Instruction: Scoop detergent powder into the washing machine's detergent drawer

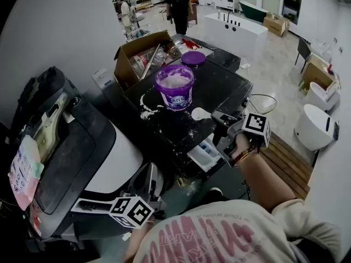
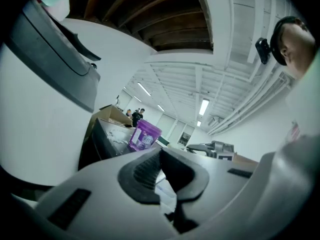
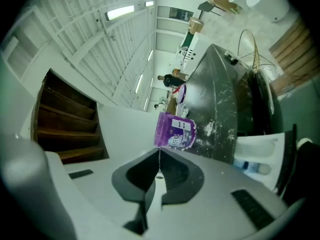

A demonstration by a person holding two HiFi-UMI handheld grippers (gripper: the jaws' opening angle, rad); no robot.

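Note:
A purple tub (image 1: 174,87) full of white detergent powder stands on the black washing machine top (image 1: 219,86); it also shows in the right gripper view (image 3: 174,131). My right gripper (image 1: 215,118) is shut on the handle of a white scoop (image 1: 200,114), at the machine's front edge to the right of the tub. Seen from the right gripper (image 3: 159,156), the handle is a thin white strip between the pads. Just below it the white detergent drawer (image 1: 205,152) stands pulled out. My left gripper (image 1: 147,181) hangs low in front of the machines, shut (image 2: 161,156) with nothing in it.
Spilled powder (image 1: 147,108) lies left of the tub. Behind are the purple lid (image 1: 193,57) and an open cardboard box (image 1: 140,56). A white machine with a dark lid (image 1: 82,158) stands at the left. A wire basket (image 1: 264,103) and wooden slats (image 1: 285,166) are at the right. People stand far back.

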